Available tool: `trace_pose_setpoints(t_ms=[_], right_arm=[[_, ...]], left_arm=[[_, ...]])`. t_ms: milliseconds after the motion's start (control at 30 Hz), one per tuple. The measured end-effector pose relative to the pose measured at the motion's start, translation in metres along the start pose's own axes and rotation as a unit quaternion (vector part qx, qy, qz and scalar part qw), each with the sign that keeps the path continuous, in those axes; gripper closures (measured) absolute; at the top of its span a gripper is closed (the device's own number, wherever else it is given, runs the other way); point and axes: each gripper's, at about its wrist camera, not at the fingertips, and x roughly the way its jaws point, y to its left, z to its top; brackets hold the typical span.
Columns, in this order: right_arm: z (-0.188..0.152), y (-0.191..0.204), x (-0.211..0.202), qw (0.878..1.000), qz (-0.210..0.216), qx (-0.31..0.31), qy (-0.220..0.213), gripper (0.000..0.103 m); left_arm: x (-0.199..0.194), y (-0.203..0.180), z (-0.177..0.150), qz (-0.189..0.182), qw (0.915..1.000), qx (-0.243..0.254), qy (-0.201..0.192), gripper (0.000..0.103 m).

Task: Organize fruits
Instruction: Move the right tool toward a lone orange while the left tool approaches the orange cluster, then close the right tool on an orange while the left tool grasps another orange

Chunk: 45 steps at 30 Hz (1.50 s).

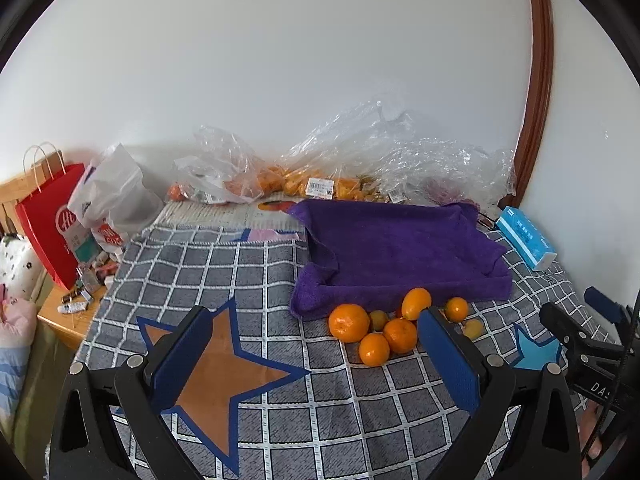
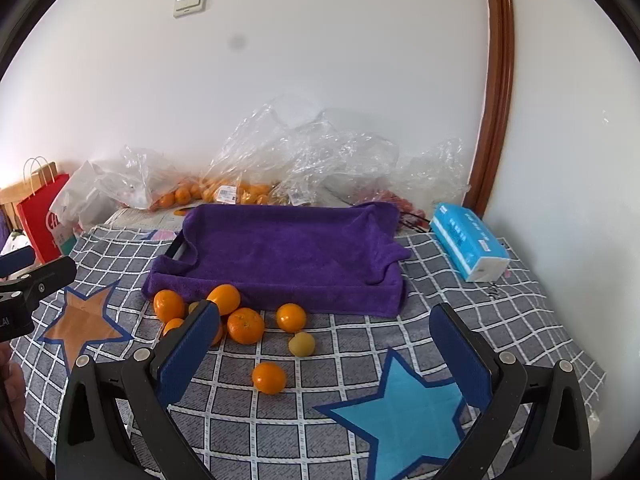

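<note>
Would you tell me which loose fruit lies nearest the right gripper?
The lone orange lying apart from the cluster, on the checked cloth between the open jaws.

We carry 2 matching grippers, the left gripper [image 1: 316, 364] and the right gripper [image 2: 324, 356], each a black plastic frame forking into 2 arms. Each arm ends in a flat finger faced with a textured blue pad [image 2: 186, 354], and round silver screws [image 1: 137, 359] sit at the joints. White lettering marks the black body.
</note>
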Motion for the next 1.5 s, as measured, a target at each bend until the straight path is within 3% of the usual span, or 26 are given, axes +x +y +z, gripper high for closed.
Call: trace_pose_setpoints(t_ms=[100,267,333,533,767,833,933,1100,1200,1300,1400,1467,1500], right_arm=[[-0.008,-0.004,0.013,0.999,0.028,0.024,0.015,0.0],[-0.022,-0.009,0.04,0.996,0.034,0.042,0.07,0.002],[-0.031,-0.007,0.048,0.995,0.044,0.041,0.08,0.015],[-0.052,0.003,0.069,0.992,0.063,0.041,0.105,0.032],[-0.062,0.01,0.093,0.983,0.091,0.051,0.149,0.045],[-0.066,0.013,0.1,0.982,0.094,0.045,0.16,0.057],[-0.065,0.015,0.097,0.984,0.09,0.03,0.15,0.07],[-0.066,0.003,0.093,0.988,0.061,0.016,0.14,0.07],[-0.067,-0.01,0.092,0.99,0.042,0.02,0.133,0.07],[-0.068,-0.015,0.094,0.989,0.057,0.031,0.134,0.07],[-0.068,-0.011,0.094,0.989,0.064,0.017,0.132,0.07],[-0.068,-0.009,0.093,0.989,0.062,0.01,0.131,0.07],[-0.068,-0.008,0.093,0.989,0.062,0.008,0.131,0.07]], left_arm=[[0.015,0.012,-0.003,-0.011,0.9994,-0.017,0.028,0.001],[0.035,0.023,-0.012,0.006,0.9985,-0.002,0.055,0.002],[0.042,0.027,-0.016,0.006,0.9981,0.0,0.062,0.004],[0.055,0.025,-0.029,0.004,0.9971,0.008,0.076,0.005],[0.068,0.014,-0.032,-0.025,0.9959,0.011,0.087,0.005],[0.075,0.009,-0.035,-0.034,0.9947,0.013,0.096,0.007],[0.087,-0.001,-0.04,-0.046,0.9923,0.009,0.115,0.018],[0.105,-0.017,-0.043,-0.071,0.9878,0.008,0.138,0.031],[0.113,-0.028,-0.045,-0.086,0.9854,0.012,0.146,0.047],[0.12,-0.036,-0.048,-0.098,0.9841,0.01,0.148,0.047],[0.121,-0.044,-0.048,-0.082,0.9878,0.018,0.132,0.052],[0.12,-0.048,-0.048,-0.088,0.9875,0.028,0.128,0.072],[0.12,-0.047,-0.047,-0.087,0.9869,0.031,0.132,0.072]])
